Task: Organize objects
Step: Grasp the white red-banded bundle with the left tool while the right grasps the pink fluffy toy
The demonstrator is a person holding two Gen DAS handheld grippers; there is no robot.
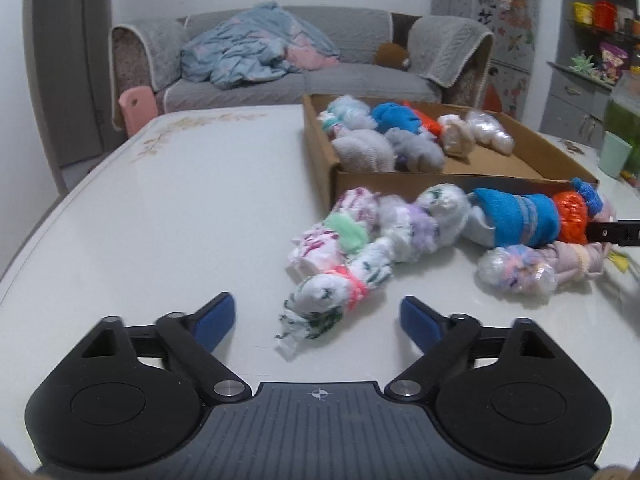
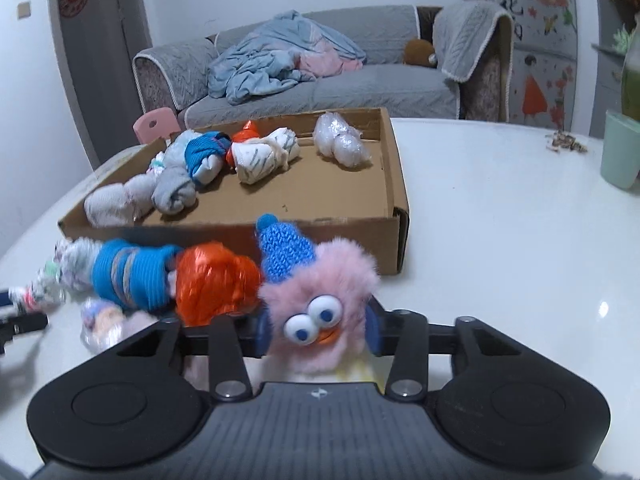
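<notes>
A shallow cardboard box (image 1: 500,160) (image 2: 328,188) on the white table holds several rolled sock bundles (image 1: 364,148) (image 2: 176,184). More bundles lie in a row before it: a white one with a pink band (image 1: 328,296), a blue one (image 1: 516,216) (image 2: 132,272), an orange one (image 1: 572,216) (image 2: 216,280). My left gripper (image 1: 316,320) is open and empty, just short of the white bundle. My right gripper (image 2: 316,328) is shut on a pink fluffy toy with googly eyes and a blue knit hat (image 2: 320,292), in front of the box.
A green cup (image 2: 620,156) (image 1: 614,152) stands at the table's right edge, with crumbs (image 2: 564,142) near it. A grey sofa (image 2: 320,80) with a blue blanket and a pink chair back (image 1: 138,110) stand beyond the table.
</notes>
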